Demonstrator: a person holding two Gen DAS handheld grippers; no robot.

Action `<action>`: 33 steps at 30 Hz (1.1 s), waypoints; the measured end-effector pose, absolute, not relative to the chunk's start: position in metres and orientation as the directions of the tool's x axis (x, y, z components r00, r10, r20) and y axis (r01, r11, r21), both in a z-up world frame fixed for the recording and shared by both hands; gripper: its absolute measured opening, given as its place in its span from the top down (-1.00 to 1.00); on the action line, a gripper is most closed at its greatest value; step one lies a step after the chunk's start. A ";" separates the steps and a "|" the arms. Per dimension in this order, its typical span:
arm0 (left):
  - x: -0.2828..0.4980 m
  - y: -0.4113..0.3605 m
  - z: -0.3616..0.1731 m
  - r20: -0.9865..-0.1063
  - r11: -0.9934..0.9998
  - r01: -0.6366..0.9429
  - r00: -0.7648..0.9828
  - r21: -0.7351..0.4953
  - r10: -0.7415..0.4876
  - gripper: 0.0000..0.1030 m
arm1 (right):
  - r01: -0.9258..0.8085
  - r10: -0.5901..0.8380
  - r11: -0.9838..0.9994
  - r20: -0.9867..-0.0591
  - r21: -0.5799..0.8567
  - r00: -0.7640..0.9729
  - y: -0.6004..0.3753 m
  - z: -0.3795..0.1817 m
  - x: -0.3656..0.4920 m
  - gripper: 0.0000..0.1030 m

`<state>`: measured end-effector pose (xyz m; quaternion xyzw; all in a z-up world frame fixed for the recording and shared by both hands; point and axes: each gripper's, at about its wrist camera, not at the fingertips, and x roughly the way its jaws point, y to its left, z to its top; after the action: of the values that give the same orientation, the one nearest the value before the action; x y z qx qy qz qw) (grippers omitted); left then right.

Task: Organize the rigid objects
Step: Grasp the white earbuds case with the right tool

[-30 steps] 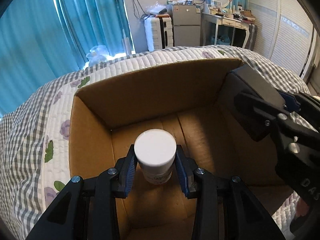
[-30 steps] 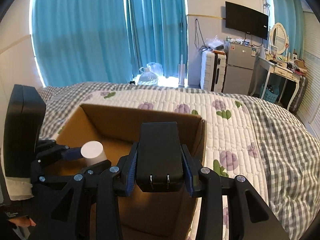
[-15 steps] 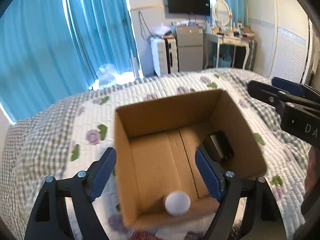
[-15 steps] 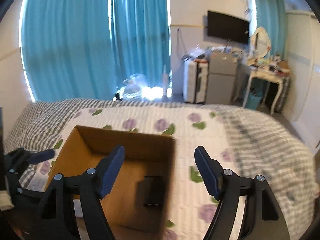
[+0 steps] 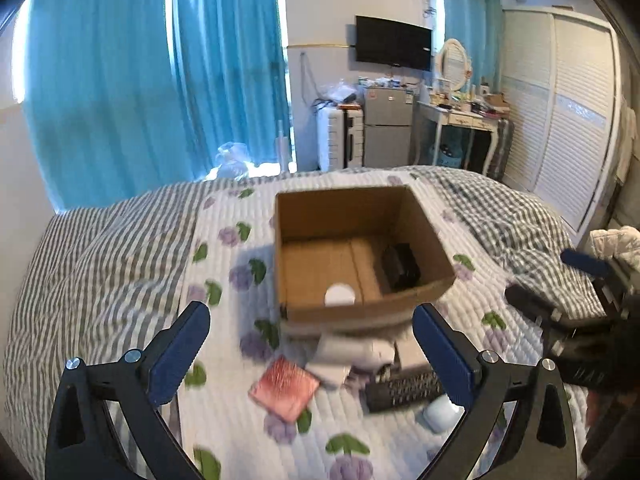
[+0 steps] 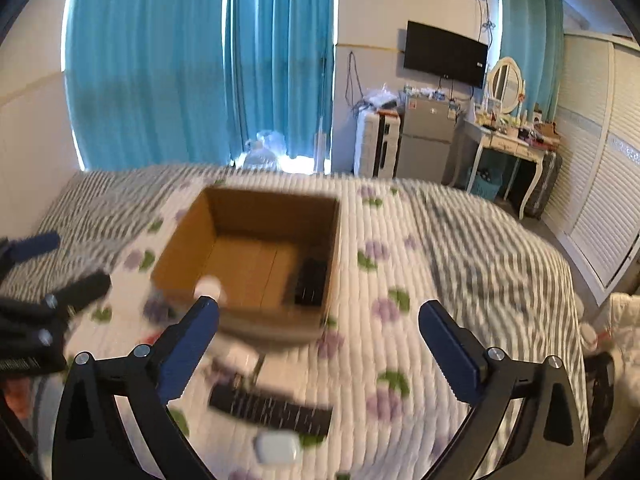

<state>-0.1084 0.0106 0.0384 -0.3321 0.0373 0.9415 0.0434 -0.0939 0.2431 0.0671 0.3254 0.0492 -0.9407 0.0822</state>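
Note:
An open cardboard box [image 5: 436, 240] [image 6: 180, 248] stands on the bed. Inside it are a white-capped bottle [image 5: 339, 295] [image 6: 208, 289] near the front wall and a black box [image 5: 401, 266] [image 6: 311, 282] at the right side. My left gripper [image 5: 312, 354] is open and empty, held back from the box over loose items. My right gripper [image 6: 318, 344] is open and empty, in front of the box. On the quilt in front lie a black remote [image 5: 404, 388] [image 6: 272, 408], a pink square [image 5: 285, 386], a small white case [image 5: 442, 414] [image 6: 278, 447] and white packets [image 5: 348, 354].
The bed has a quilted floral cover [image 5: 224, 432] and a grey checked blanket [image 5: 100, 248]. Behind it are blue curtains [image 6: 200, 60], a suitcase, a small fridge [image 5: 387, 132], a dressing table and a wardrobe [image 5: 568, 120] at the right.
Both grippers let go of the bottle and the black box into the cardboard box, opened, and pulled back and up. The items in front of the box have come into view.

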 end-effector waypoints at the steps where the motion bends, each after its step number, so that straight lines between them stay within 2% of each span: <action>1: -0.102 0.009 0.030 -0.636 -0.995 -0.095 -0.770 0.037 0.050 -1.00 | 0.186 -0.115 -0.982 -0.633 -0.046 -0.766 0.242 0.058 -0.087 -0.95; 5: -0.089 0.003 -0.011 -0.667 -0.997 -0.043 -0.745 0.059 -0.007 -1.00 | 0.173 -0.066 -0.982 -0.724 -0.074 -0.687 0.232 -0.004 -0.067 -0.95; 9: -0.089 -0.007 -0.049 -0.735 -1.000 -0.015 -0.678 0.014 0.000 -1.00 | 0.181 -0.093 -0.983 -0.817 -0.014 -0.568 0.228 -0.064 -0.061 -0.95; 13: -0.087 -0.008 -0.074 -0.763 -1.000 -0.021 -0.647 0.019 -0.001 -1.00 | 0.174 -0.079 -0.985 -0.872 -0.007 -0.483 0.224 -0.105 -0.071 -0.93; 16: -0.087 -0.006 -0.087 -0.773 -0.999 -0.028 -0.634 0.031 -0.006 -1.00 | 0.178 -0.095 -0.984 -0.884 0.014 -0.459 0.221 -0.114 -0.077 -0.84; 19: -0.091 -0.008 -0.095 -0.789 -0.999 -0.028 -0.614 0.016 0.004 -1.00 | 0.200 -0.094 -0.980 -0.902 0.008 -0.421 0.216 -0.126 -0.078 -0.41; 24: -0.095 -0.005 -0.100 -0.804 -0.999 -0.038 -0.594 0.003 0.020 -1.00 | 0.203 -0.089 -0.979 -0.907 0.003 -0.412 0.216 -0.130 -0.075 0.00; 28: -0.096 -0.002 -0.100 -0.809 -0.999 -0.049 -0.588 0.015 0.017 -1.00 | 0.221 -0.098 -0.975 -0.900 0.002 -0.425 0.216 -0.120 -0.066 0.00; 33: -0.104 -0.003 -0.097 -0.804 -0.999 -0.035 -0.594 0.030 -0.003 -1.00 | 0.288 -0.191 -0.956 -0.861 0.055 -0.471 0.209 -0.079 -0.058 0.00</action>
<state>-0.1045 -0.0033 -0.0968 -0.4504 0.0212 0.8926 0.0088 -0.0576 0.2094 -0.0793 0.4950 0.0488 -0.8561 0.1400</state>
